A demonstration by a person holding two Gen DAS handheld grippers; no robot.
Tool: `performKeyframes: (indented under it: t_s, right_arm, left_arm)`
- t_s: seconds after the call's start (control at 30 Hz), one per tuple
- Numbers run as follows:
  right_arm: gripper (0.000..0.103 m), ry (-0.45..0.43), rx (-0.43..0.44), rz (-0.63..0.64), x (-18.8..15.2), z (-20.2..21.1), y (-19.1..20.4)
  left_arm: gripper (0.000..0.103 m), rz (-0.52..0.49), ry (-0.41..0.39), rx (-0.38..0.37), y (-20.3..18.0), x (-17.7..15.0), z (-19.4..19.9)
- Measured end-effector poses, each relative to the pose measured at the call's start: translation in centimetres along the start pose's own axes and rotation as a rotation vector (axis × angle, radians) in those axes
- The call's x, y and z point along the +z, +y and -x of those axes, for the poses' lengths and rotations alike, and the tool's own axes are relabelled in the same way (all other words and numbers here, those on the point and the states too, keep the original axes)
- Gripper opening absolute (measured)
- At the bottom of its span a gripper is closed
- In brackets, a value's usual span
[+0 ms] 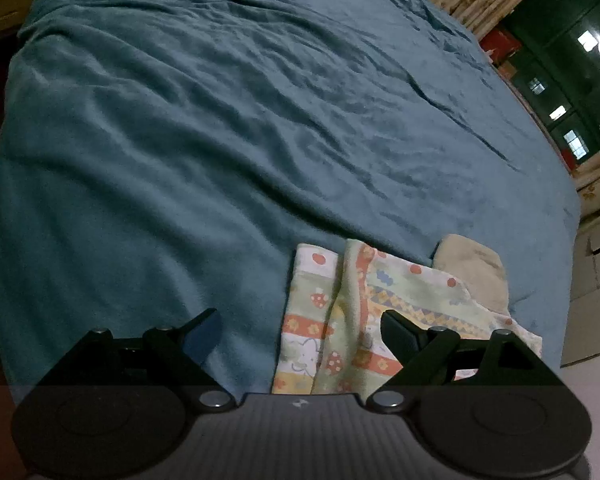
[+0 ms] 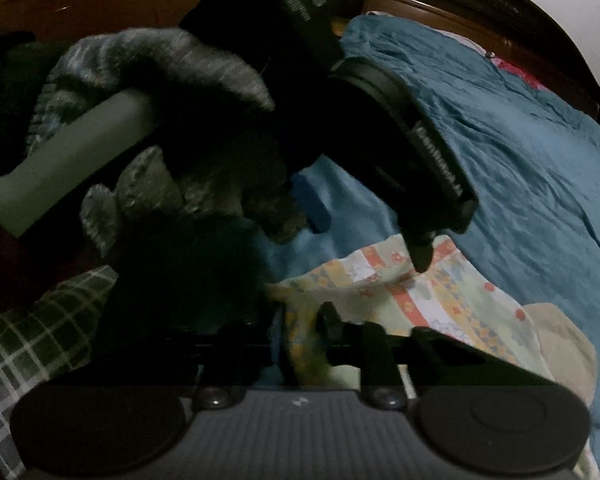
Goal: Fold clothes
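On the near edge of a wide bed covered by a rumpled teal fleece blanket (image 1: 228, 128) lies a small pastel cloth printed with orange bands, flowers and cartoon animals (image 1: 332, 320), partly folded into long creases. Just beyond its far right corner, touching it, rests a beige folded cloth (image 1: 474, 270).

In the left wrist view, the left gripper (image 1: 300, 332) hangs over the near left part of the printed cloth with its jaws spread wide. One black finger stands over bare blanket, the other over the cloth's right half, and neither presses on anything.

In the right wrist view, the right gripper (image 2: 302, 334) has its jaws drawn close together on a bunched fold at the near corner of the printed cloth (image 2: 440, 292), and the fabric is pinched between the fingers. Above it, a hand in a grey knitted glove (image 2: 172, 80) grips the pale handle of the left gripper, whose dark finger points down at the cloth's upper edge. A green checked sleeve (image 2: 32, 344) fills the lower left corner. A dark wooden headboard (image 2: 500, 28) curves behind the bed.
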State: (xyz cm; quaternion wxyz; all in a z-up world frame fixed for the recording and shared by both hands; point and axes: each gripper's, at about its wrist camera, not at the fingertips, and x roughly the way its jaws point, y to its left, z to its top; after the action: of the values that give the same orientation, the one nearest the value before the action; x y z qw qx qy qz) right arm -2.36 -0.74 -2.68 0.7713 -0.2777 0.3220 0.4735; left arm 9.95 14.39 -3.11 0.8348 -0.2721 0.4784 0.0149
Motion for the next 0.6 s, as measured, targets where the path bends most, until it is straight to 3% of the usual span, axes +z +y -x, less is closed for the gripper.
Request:
performKeyframes:
  t_s: [0.17, 0.23, 0.33, 0.6]
  right_arm:
    - [0.026, 0.016, -0.030, 0.042, -0.3, -1.3, 0.7]
    - [0.016, 0.012, -0.036, 0.045, -0.4, -1.2, 0.7]
    - [0.010, -0.015, -0.016, -0.005, 0.0, -0.3, -0.1]
    - [0.008, -0.076, 0.018, -0.088, 0.7, 2.7, -1.8]
  left_arm:
    - [0.089, 0.022, 0.010, -0.013, 0.5, -0.1, 0.2]
    - [0.089, 0.033, 0.016, -0.022, 0.6, -0.1, 0.2]
    - [0.090, 0.048, 0.025, -0.042, 0.6, -0.1, 0.2]
    - [0.089, 0.130, 0.074, -0.152, 0.4, 0.1, -0.2]
